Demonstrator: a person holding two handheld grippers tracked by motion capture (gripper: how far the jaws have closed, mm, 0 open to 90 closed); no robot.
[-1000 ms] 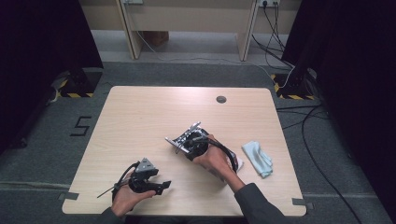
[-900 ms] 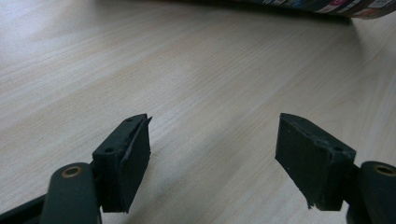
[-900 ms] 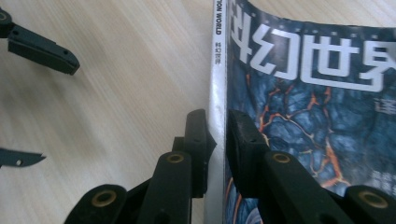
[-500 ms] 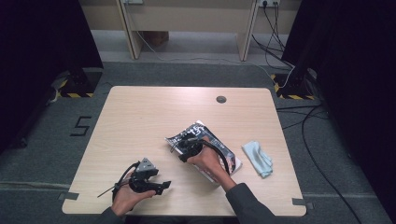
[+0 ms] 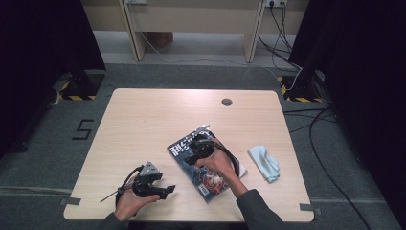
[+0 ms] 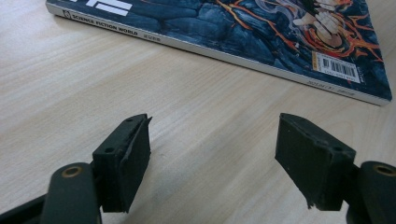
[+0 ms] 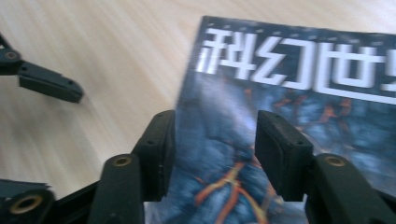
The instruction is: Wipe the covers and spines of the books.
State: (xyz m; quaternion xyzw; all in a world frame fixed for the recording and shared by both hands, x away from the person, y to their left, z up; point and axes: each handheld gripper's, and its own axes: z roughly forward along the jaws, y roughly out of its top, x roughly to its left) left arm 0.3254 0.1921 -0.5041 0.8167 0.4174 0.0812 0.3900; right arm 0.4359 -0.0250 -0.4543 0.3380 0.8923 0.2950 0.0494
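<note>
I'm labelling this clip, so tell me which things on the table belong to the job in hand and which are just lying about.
In the job:
- magazine, flat on the table
- right gripper, fingers just opening over its cover, nothing gripped
- left gripper, open beside the magazine's spine

Lying about:
- light blue cloth, right of the magazine
- round grommet at the far edge

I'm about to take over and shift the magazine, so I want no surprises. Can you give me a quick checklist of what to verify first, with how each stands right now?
1. Magazine lies flat on the table: ok.
2. Right tongs free of the magazine: ok; the jaws have just been opening and stand apart over the cover, nothing pinched.
3. Left tongs open and empty: ok, bare table between the jaws.
4. Left tongs apart from the magazine's spine: ok, a strip of table shows between them.
5. Cloth clear of the magazine: ok, it lies apart, to its right in the high view.
6. Right pads touching the cover or hovering above it: cannot tell.
</note>
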